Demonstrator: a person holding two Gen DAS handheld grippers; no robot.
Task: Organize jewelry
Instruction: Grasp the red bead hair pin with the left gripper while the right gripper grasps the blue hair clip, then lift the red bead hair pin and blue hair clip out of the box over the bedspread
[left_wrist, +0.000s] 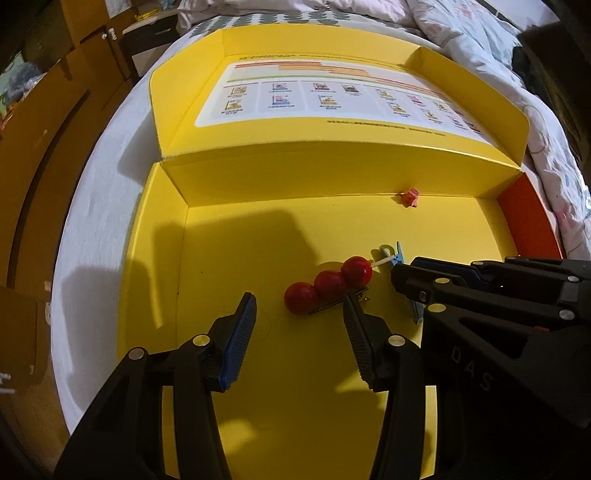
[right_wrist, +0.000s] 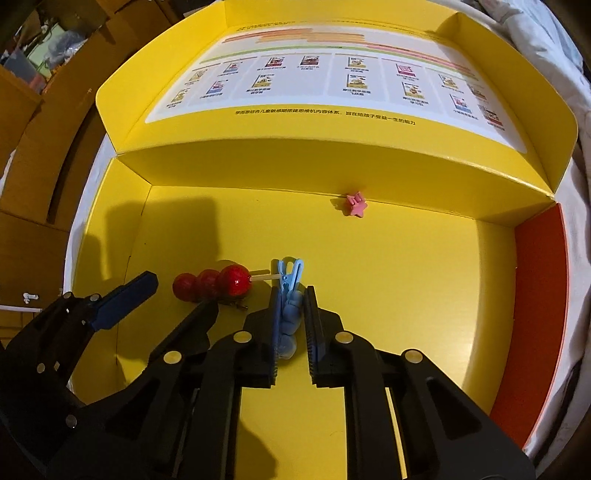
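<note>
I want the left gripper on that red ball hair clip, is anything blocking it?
Nothing visible does. The left gripper is open, and the red ball hair clip lies just ahead on the yellow box floor, beside its right jaw.

Box floor: bare right of blue clip.
Left side: red-ball hairpin, left claw crowd it.
Back wall: pink star clip against it.

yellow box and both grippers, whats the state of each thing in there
yellow box: lid open
red berry clip: lying on the floor, not gripped
blue clip: between right fingers
pink star clip: against the back wall
left gripper: open
right gripper: shut on blue clip
</note>
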